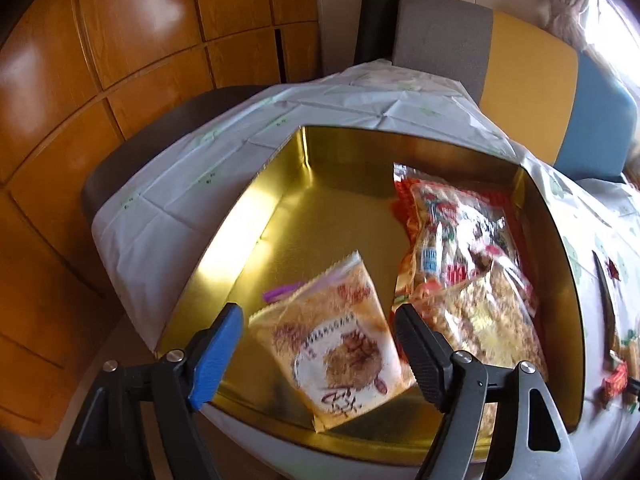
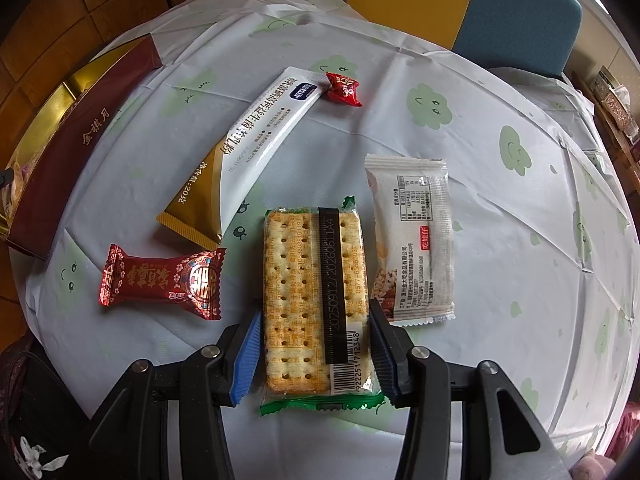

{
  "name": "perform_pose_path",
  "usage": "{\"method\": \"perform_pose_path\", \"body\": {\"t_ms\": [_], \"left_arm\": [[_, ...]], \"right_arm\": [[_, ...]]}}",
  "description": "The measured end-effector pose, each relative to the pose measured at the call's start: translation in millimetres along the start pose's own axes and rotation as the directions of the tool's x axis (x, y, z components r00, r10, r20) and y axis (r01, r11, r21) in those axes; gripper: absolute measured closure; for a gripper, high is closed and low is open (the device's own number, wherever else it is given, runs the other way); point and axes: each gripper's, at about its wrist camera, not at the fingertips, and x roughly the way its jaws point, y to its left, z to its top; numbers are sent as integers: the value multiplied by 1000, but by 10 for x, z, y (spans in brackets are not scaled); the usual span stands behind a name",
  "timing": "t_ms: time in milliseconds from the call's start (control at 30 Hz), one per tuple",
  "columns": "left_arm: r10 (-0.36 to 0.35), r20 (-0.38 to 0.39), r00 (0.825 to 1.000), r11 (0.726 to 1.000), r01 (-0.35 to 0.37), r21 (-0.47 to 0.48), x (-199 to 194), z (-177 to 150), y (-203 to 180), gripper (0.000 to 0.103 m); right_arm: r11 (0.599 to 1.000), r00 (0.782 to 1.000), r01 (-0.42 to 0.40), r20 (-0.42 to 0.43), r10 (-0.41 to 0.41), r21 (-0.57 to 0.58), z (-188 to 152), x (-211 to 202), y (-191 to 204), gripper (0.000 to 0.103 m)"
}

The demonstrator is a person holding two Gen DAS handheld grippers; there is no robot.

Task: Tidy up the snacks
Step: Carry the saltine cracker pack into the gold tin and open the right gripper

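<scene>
Left gripper (image 1: 318, 354) jaws released over packet (image 1: 340, 344) in gold box (image 1: 256, 216); right gripper (image 2: 316, 354) grasping cracker pack (image 2: 312, 296), which I'd box next.

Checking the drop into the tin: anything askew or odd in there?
Yes: the tan packet sits tilted between the open left gripper's pads, one corner over the gold tin's near rim, not flat like the clear bag.

Cracker packet (image 2: 314, 300) stamped 20250912/20260611A4, barcode digits 922251712348; maroon box (image 2: 76, 152) reads 金秋月
</scene>
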Motion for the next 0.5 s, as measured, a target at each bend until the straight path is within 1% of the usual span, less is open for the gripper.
{"method": "perform_pose_path", "body": {"t_ms": [167, 300, 500], "left_arm": [[-1, 37, 999, 1000, 1, -8, -139, 13, -11, 24], [-19, 41, 999, 1000, 19, -14, -194, -3, -40, 24], [-44, 66, 997, 999, 42, 34, -283, -58, -154, 24]], "right_arm": [[1000, 1000, 0, 0, 0, 1, 0, -1, -4, 53], [1000, 1000, -2, -1, 2, 7, 1, -10, -8, 54], [999, 1000, -9, -9, 9, 32, 25, -20, -39, 55]]}}
